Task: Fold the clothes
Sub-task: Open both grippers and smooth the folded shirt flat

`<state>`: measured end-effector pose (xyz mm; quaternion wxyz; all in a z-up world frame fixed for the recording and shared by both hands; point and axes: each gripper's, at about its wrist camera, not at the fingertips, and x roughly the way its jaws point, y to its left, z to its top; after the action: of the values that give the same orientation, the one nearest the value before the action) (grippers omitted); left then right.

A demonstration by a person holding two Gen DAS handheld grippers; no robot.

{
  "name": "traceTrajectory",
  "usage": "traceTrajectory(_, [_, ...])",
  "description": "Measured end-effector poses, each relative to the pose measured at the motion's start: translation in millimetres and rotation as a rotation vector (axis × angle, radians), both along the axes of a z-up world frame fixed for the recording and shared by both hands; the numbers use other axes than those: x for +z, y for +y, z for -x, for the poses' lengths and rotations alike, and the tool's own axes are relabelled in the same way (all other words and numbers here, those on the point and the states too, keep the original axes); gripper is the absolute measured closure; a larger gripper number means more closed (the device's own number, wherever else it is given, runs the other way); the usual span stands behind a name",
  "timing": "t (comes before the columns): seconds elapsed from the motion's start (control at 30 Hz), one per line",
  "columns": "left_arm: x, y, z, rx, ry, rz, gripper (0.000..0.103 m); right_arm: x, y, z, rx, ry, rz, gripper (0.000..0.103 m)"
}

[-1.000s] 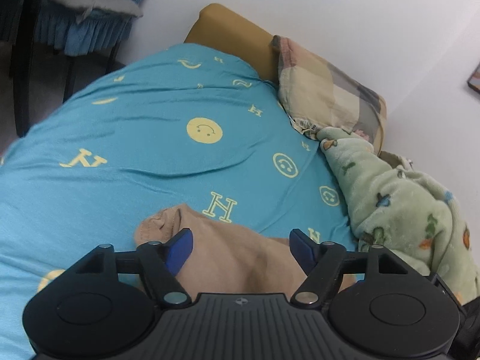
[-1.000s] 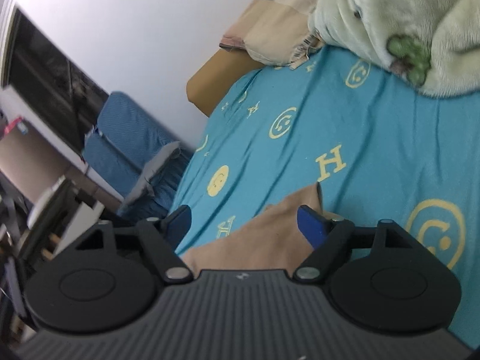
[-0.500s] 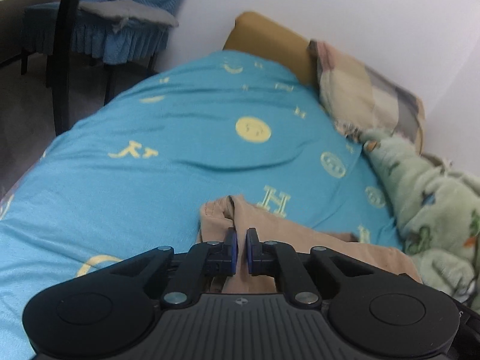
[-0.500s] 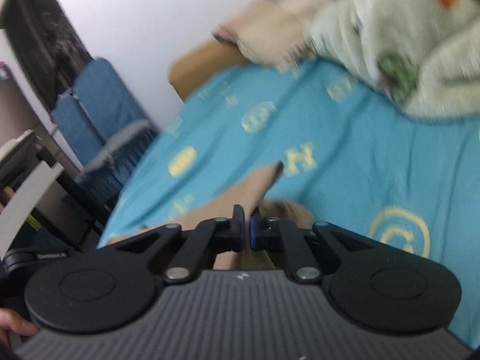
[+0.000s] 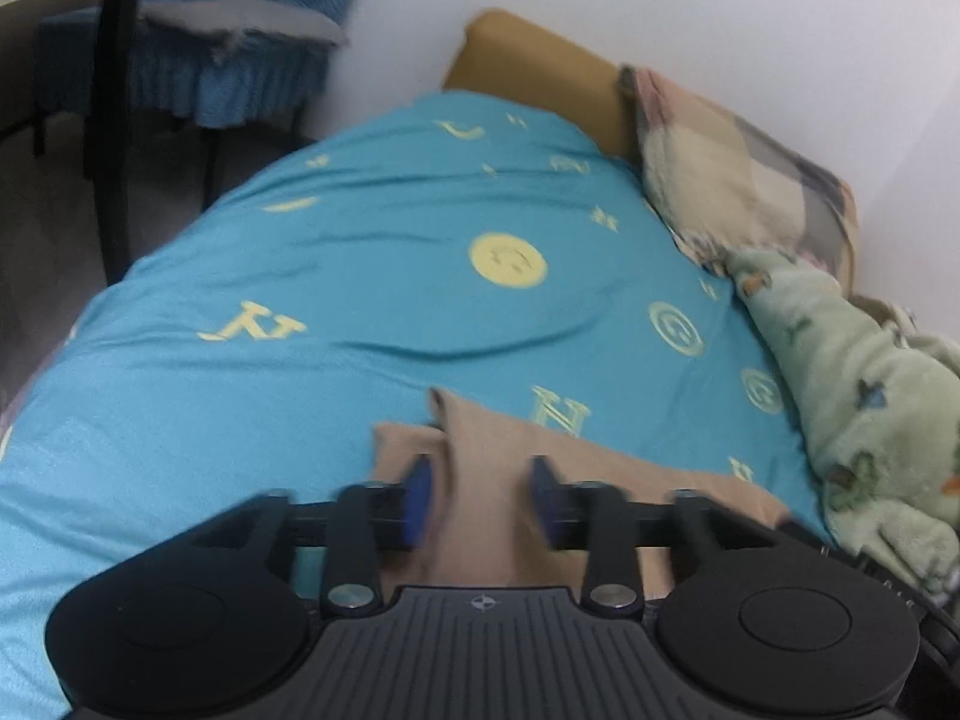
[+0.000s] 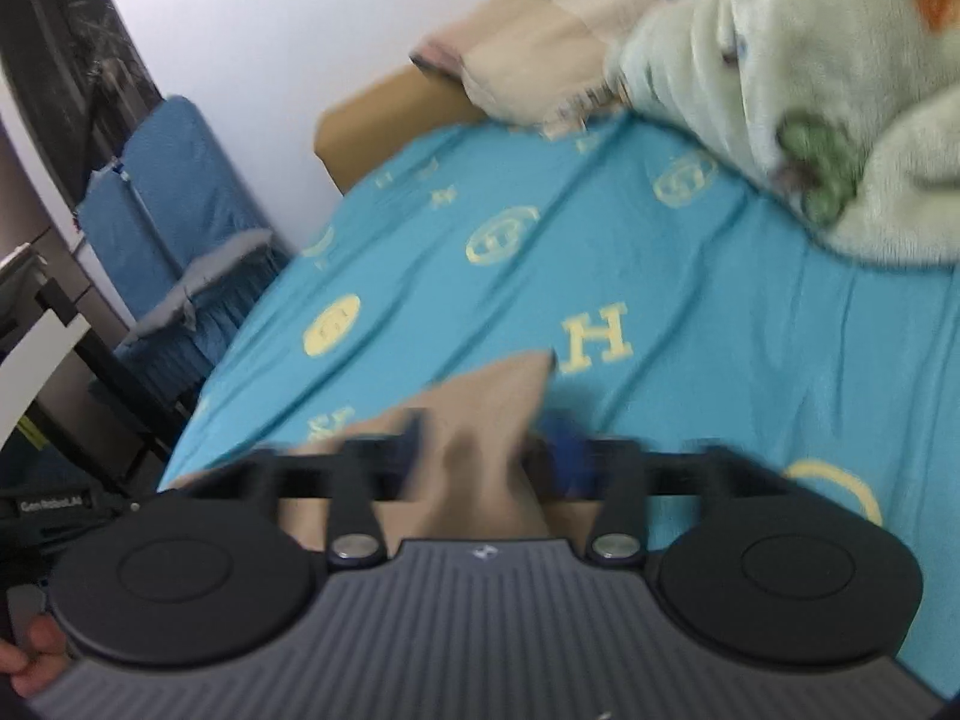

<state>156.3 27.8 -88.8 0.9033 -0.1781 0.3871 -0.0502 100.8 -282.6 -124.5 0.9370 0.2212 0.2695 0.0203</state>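
A tan, soft cloth garment (image 5: 498, 480) is seen lying on a bed covered by a turquoise sheet printed with yellow letters and smiley faces (image 5: 300, 276), at the near edge of both wrist views. The left gripper (image 5: 480, 495) is held low over the garment; its jaws are opening, the blue pads (image 5: 416, 495) stand apart, and a raised fold of the tan cloth lies between them without being pressed. The right gripper (image 6: 489, 450) is blurred; its jaws are likewise opening, set fairly wide, with a ridge of the same garment (image 6: 480, 420) between them and not clamped. A pale green fleece blanket with small animal prints (image 5: 864, 408) is heaped at the right side of the bed, beside a beige checked pillow (image 5: 732, 174). A blue-covered chair (image 5: 240, 54) stands beyond the bed.
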Motion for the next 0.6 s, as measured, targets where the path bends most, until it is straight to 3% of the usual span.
traceTrajectory(0.03, [4, -4, 6, -0.01, -0.025, -0.016, 0.045, 4, 3, 3, 0.0, -0.027, 0.015, 0.023])
traceTrajectory(0.1, [9, -15, 15, -0.037, -0.09, -0.088, 0.034, 12, 14, 7, 0.037, -0.08, 0.085, 0.023])
traceTrajectory(0.13, [10, -21, 18, -0.052, -0.115, -0.125, 0.033, 17, 21, 9, 0.056, -0.106, 0.121, 0.025])
traceTrajectory(0.2, [5, -31, 16, -0.081, -0.121, -0.165, 0.033, 12, 31, 4, 0.11, -0.076, 0.164, 0.04])
traceTrajectory(0.3, [-9, -41, 12, -0.097, -0.093, -0.203, 0.033, 4, 47, -4, 0.191, -0.027, 0.225, 0.04])
traceTrajectory(0.43, [-31, -44, 7, -0.125, -0.029, -0.235, 0.033, -14, 53, -8, 0.211, 0.017, 0.264, 0.04])
traceTrajectory(0.6, [-20, -39, 21, -0.145, -0.048, -0.196, 0.033, -2, 56, 3, 0.208, 0.015, 0.276, 0.04])
